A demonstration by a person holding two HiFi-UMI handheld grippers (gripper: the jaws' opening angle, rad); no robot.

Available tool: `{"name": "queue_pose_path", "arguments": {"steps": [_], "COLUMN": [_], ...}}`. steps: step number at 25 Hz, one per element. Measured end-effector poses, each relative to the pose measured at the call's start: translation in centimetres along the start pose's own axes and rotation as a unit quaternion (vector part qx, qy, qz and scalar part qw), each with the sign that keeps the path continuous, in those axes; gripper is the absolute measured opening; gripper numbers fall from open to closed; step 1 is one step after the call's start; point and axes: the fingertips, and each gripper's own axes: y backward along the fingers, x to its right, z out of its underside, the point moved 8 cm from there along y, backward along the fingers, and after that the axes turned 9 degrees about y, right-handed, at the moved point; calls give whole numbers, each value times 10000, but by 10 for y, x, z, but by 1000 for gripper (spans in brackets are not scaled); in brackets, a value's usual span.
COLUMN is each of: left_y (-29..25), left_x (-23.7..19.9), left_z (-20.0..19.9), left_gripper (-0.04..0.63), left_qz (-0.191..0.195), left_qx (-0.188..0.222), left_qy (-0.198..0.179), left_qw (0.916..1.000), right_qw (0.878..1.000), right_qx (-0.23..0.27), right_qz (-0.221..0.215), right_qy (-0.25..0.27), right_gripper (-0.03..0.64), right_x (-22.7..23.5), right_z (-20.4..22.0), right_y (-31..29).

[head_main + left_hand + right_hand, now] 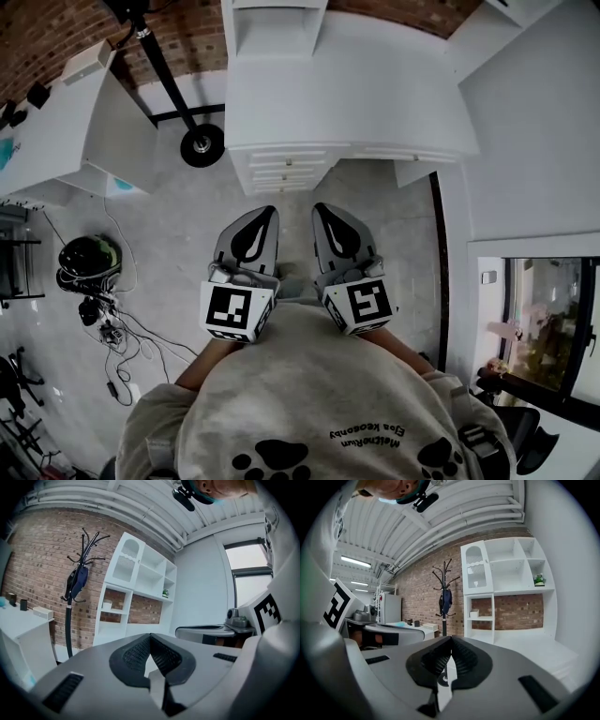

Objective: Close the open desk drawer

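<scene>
Close to the person's chest, the left gripper (263,217) and right gripper (324,210) sit side by side, both clenched on nothing. Beyond their tips, the desk drawers (281,172) stack under the white desk (347,94). A brick wall (192,39) stands behind.

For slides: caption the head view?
Left gripper and right gripper, both shut and empty, side by side facing white desk.

Desk (375,103) ahead — coat stand (200,144) left of it.
</scene>
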Motion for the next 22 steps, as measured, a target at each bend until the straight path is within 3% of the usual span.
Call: {"name": "queue_pose_path", "arguments": {"steps": [3,12,22], "left_y": [-2,-14,-21], "left_x": [1,16,28], "left_z": [7,1,4], "left_gripper": [17,17,17], "left_qz": [-86,-32,110], "left_qx": [-18,95,14], "left_qy": [124,-192,-248], "left_qw": [9999,9998,9996], "right_qw": [9999,9999,9998], "right_qx": [-58,159,206], "right_qz": [-56,12,68], "right_qy": [-80,35,-45], "right_gripper": [31,31,31], "right_x": [4,24,32], "right_z": [4,-1,-5], "right_y": [1,4,11]}}
